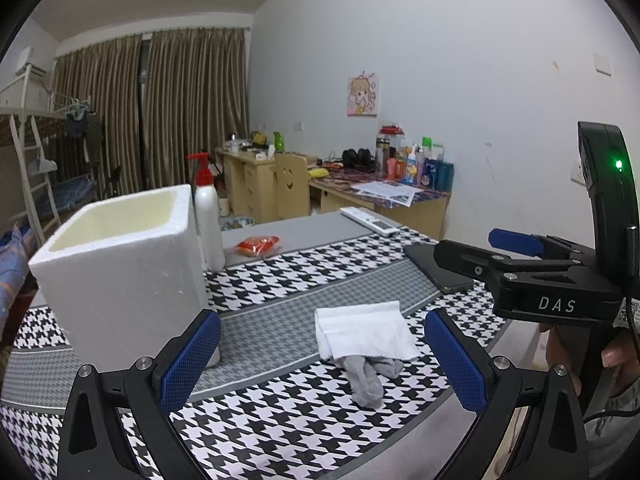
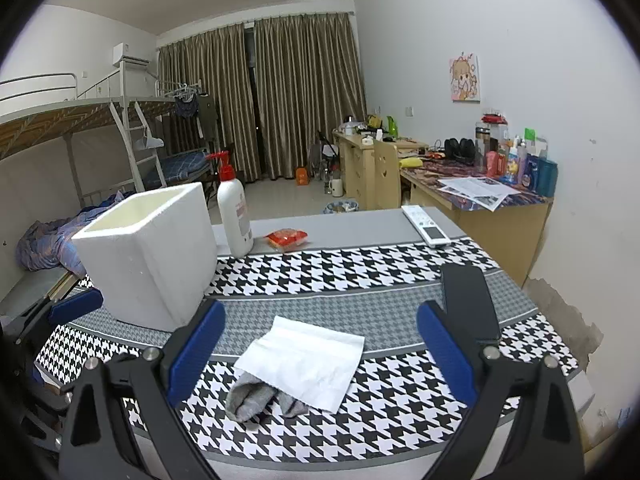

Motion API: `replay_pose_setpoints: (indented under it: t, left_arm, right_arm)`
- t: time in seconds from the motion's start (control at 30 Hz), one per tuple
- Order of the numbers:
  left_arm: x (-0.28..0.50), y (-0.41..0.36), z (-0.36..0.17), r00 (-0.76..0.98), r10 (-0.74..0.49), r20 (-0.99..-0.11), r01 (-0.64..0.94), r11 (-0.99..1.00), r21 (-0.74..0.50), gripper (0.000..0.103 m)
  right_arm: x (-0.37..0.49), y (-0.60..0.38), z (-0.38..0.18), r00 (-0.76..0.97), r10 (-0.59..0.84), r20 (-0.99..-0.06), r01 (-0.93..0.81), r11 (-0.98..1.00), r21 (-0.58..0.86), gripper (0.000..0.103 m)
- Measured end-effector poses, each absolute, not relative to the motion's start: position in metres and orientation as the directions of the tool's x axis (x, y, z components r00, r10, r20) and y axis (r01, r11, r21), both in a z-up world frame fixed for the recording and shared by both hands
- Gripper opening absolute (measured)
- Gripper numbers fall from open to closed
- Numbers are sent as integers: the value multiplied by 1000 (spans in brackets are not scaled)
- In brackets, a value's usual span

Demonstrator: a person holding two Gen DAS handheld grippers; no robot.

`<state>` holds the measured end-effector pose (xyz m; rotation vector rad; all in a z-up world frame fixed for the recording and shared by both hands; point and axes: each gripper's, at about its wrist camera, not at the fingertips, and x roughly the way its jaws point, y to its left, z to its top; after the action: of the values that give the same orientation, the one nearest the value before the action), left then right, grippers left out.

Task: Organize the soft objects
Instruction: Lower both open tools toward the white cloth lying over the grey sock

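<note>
A folded white cloth lies on the houndstooth table, on top of grey socks that stick out at its near edge. A white foam box stands open-topped at the left. My left gripper is open and empty, just short of the cloth. My right gripper is open and empty, its fingers either side of the cloth; it also shows in the left wrist view at the right.
A white pump bottle stands behind the box. A red packet, a white remote and a black phone lie on the table. Desks and bunk beds stand beyond.
</note>
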<state>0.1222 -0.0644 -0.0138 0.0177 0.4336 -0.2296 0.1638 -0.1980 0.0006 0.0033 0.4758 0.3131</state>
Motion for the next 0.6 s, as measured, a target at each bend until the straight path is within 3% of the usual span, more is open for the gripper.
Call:
replay_pose_setpoints:
  t: [0.6]
  left_arm:
    - [145,-76,-48,817,-223,-532,241,970,-36,102]
  right_arm:
    - [190,-201,-37,789,274,-550,-285,956,68,99]
